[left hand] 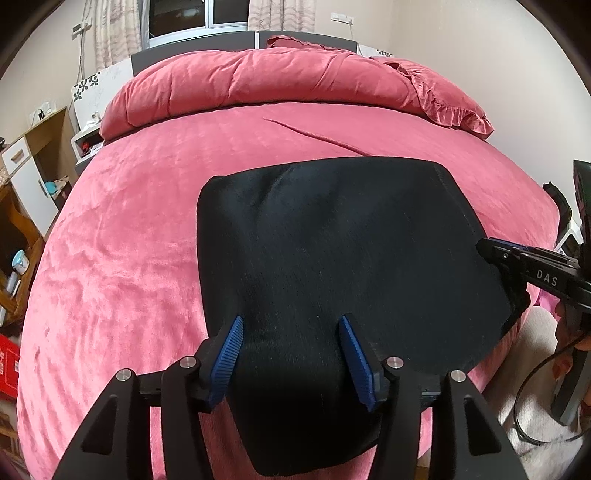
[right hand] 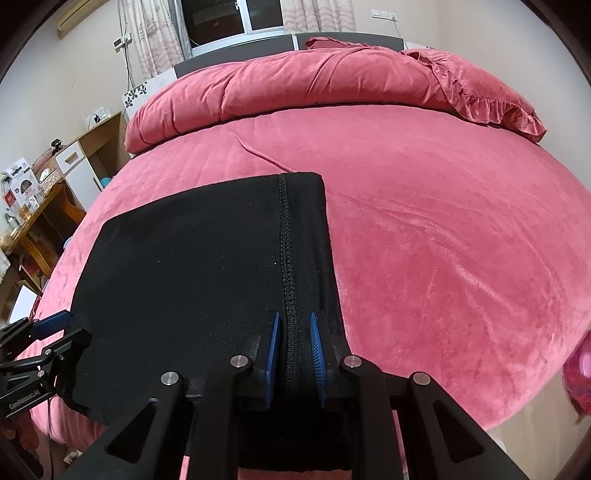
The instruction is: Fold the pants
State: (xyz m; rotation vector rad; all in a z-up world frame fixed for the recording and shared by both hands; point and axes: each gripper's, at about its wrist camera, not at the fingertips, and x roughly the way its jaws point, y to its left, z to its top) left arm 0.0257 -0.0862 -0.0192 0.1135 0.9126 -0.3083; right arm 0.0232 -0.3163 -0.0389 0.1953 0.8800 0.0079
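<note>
Black pants (left hand: 332, 251) lie folded into a broad rectangle on the red bed, near its front edge. My left gripper (left hand: 291, 325) has its blue pads wide apart, with the pants' near left edge between them. My right gripper (right hand: 295, 321) has its pads close together, shut on the stitched seam at the pants' (right hand: 207, 266) near right edge. The right gripper also shows in the left wrist view (left hand: 484, 245) at the cloth's right edge. The left gripper shows in the right wrist view (right hand: 62, 325) at the cloth's left edge.
A red velvet bedspread (left hand: 147, 229) covers the bed, with a rolled red duvet (left hand: 258, 81) and a ruffled pillow (left hand: 443, 103) at the head. Wooden shelves and a desk (left hand: 33, 177) stand to the left. A window with curtains (left hand: 199, 18) is behind.
</note>
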